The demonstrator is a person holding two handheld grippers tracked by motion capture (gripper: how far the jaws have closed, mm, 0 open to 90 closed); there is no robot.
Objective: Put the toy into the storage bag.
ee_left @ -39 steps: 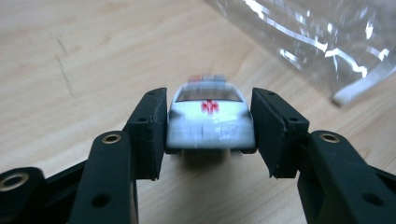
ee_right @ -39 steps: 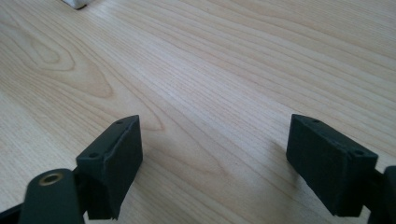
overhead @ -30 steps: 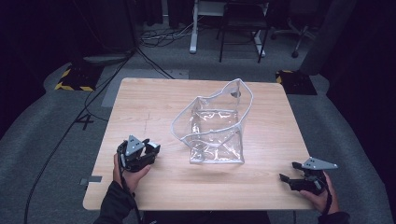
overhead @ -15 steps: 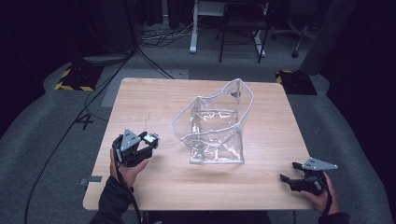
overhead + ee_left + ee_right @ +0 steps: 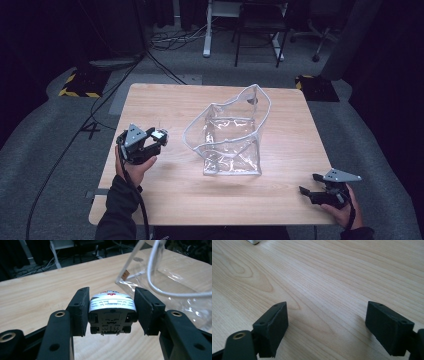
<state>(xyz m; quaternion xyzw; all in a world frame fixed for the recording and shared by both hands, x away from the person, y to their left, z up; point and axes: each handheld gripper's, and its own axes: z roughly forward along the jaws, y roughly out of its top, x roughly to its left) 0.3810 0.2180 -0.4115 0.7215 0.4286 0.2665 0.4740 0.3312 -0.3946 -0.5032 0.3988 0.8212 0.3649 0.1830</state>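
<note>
- Left tool: held above the left part of the wooden surface, jaws clamped on a small white toy car. In the left gripper view the car sits between the two black pads, its dark underside facing the camera and red markings on its top.
- Toy car: clear of the surface, just beside the clear plastic bag, not touching it.
- Clear plastic bag: stands near the middle of the surface, mouth open and upward, white-trimmed rim sagging toward the left tool. I cannot tell whether anything lies inside.
- Right tool: low at the near right corner of the surface, well apart from the bag, jaws spread wide with bare wood between them.
</note>
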